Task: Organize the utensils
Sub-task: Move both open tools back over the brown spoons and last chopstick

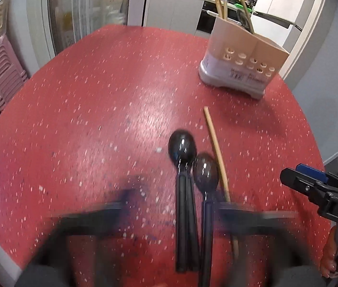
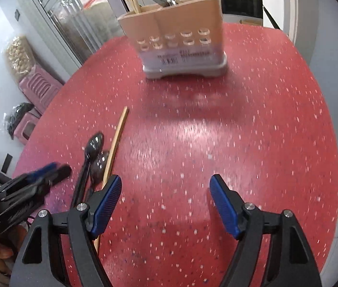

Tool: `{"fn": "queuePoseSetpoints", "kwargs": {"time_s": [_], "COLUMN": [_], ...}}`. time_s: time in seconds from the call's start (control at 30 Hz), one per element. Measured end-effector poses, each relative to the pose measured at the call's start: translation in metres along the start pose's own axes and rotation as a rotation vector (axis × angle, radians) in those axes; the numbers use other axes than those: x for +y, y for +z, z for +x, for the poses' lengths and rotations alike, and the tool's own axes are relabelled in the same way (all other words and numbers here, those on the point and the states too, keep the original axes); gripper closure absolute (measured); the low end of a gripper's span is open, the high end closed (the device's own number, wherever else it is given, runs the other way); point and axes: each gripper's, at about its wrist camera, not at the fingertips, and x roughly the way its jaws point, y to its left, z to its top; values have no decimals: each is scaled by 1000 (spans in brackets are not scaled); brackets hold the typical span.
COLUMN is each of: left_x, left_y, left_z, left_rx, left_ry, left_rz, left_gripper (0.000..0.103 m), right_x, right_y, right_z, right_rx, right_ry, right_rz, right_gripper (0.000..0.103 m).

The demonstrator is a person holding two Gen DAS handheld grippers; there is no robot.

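Red speckled table point(image 2: 252, 124): round-edged top, bearing all items listed below.

Utensil holder point(image 2: 181, 40): beige, perforated front, pale grey base with a barcode label; upright near the table's far edge. Holds wooden sticks and some metal cutlery; which compartment each stands in cannot be told.

Right gripper point(image 2: 165, 205): black frame, blue ribbed pads, jaws standing wide apart over bare tabletop on the near side of the holder, nothing between them. Its left finger point(image 2: 106, 205) overlaps the near end of the chopstick in the right wrist view; contact cannot be told.

Left gripper point(image 1: 171, 212): blurred dark fingers, spread wide and released, nearer than the holder and to its left. The spoon handles run between its fingers, not pinched.

Two black spoons point(image 1: 190, 162): side by side, bowls pointing toward the holder, well short of it, on the table.

Wooden chopstick point(image 1: 214, 148): single, lying flat just right of the spoons, tip angled toward the holder, apart from it.

A person's fingers point(image 1: 329, 260): gripping the right gripper's handle.
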Motion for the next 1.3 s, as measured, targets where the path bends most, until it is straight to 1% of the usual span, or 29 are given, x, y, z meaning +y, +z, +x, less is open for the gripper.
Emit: {"fn": "queuePoseSetpoints", "kwargs": {"time_s": [0.07,0.2,0.23,0.37,0.57,0.7,0.77,1.0,1.17,1.3], "left_x": [2,2,3,9,18,23,24,22,19,14], "left_y": [-6,-9,-10,-16,-21,-22,-21,-10,-4,-2], "left_z": [-10,-12,-12,-5,1,4,7,18,26,32], "left_rx": [-35,-42,-38,5,39,51,58,73,89,94], "left_ry": [-14,29,38,43,97,107,112,110,96,124], "left_rz": [-3,18,17,6,31,42,49,59,65,74], "left_gripper": [0,0,0,0,0,0,0,0,0,0], "right_x": [0,-3,-3,2,9,12,12,12,9,7], "right_y": [-7,-14,-14,-15,-14,-10,-10,-12,-12,-13], "right_z": [-1,-1,-1,-3,3,6,8,9,8,8], "right_rx": [3,19,22,29,71,80,90,99,98,101], "right_ry": [-4,-11,-12,-11,-24,-33,-23,-20,-25,-25], "right_rz": [4,15,16,11,-7,-3,14,20,26,30], "right_gripper": [24,24,23,15,15,15,15,15,15,15]}}
